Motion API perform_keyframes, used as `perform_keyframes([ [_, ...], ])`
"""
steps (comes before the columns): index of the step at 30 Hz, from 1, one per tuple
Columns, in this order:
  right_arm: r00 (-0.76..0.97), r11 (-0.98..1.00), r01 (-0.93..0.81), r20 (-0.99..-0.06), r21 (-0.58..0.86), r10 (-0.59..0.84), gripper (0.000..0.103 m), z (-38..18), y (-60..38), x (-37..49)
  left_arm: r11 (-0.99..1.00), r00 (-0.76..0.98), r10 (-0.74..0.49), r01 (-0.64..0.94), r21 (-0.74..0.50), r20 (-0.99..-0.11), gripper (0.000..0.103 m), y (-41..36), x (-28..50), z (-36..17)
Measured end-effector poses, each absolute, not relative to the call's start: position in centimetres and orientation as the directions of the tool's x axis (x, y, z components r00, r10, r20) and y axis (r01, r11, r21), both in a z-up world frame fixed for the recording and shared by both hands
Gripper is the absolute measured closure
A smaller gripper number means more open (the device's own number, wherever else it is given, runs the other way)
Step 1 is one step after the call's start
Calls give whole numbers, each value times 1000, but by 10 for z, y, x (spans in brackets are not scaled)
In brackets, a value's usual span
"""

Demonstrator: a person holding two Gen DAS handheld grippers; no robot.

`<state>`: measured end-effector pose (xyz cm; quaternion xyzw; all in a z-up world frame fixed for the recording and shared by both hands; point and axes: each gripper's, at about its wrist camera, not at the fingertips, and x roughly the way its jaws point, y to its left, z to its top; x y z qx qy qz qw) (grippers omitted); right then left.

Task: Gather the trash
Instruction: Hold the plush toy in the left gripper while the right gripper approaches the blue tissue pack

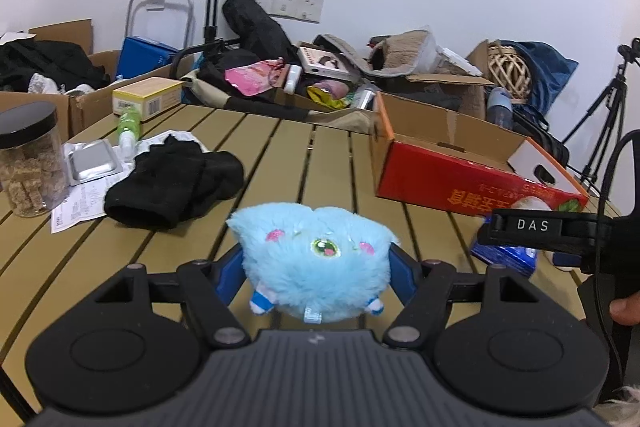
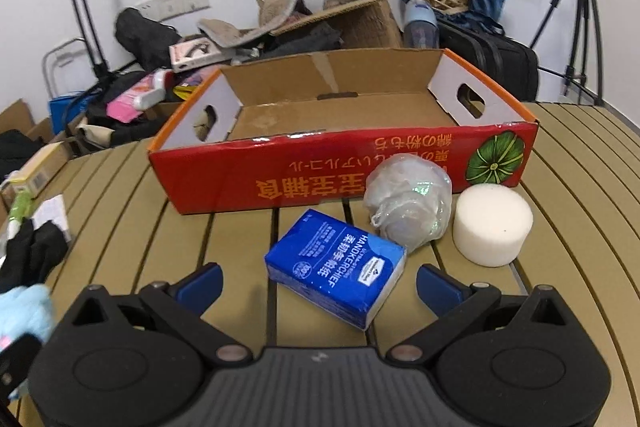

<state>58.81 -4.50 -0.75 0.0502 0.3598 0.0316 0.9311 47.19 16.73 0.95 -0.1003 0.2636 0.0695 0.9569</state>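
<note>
A fluffy light-blue plush toy [image 1: 316, 259] fills the space between the blue fingers of my left gripper [image 1: 316, 269], which is shut on it just above the slatted table. The same toy shows at the left edge of the right wrist view [image 2: 22, 311]. My right gripper [image 2: 320, 285] stands open, and a blue handkerchief pack [image 2: 336, 267] lies on the table between its fingers without touching the pads. Behind the pack are a crumpled clear plastic bag [image 2: 408, 203] and a white foam cylinder [image 2: 492, 227]. An open red cardboard box [image 2: 340, 147] stands beyond them, empty inside.
To the left lie a black cloth [image 1: 176, 183], a printed slip [image 1: 78, 207], a foil blister pack [image 1: 92, 159], a jar of brown cubes [image 1: 30, 163], a green bottle [image 1: 129, 125] and a yellow carton [image 1: 146, 97]. Cluttered boxes and bags line the wall; a tripod [image 2: 580, 7] stands right.
</note>
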Motion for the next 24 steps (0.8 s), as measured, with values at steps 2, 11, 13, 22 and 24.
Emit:
perform_keyframes([
  [2,737,994,6,-672,113,72,0,-9,-43,592,966,848,91,-202,-160,-522,31,172,473,8],
  [11,720,984,81,-692,158,52,0,-22,-48,607,958,839,131,-245,-151,-529,31,182,478,0],
  [13,720,983,96,-693,155,39,0,-24,-47,611,957,839,129,-245,-155,-528,31,182,478,0],
  [22,718,981,115,-695,154,25,9,-31,-46,622,969,850,105,-204,-138,-516,31,172,480,-1],
  [24,720,984,105,-693,143,24,15,-30,-45,622,973,852,93,-187,-133,-516,31,169,481,-1],
])
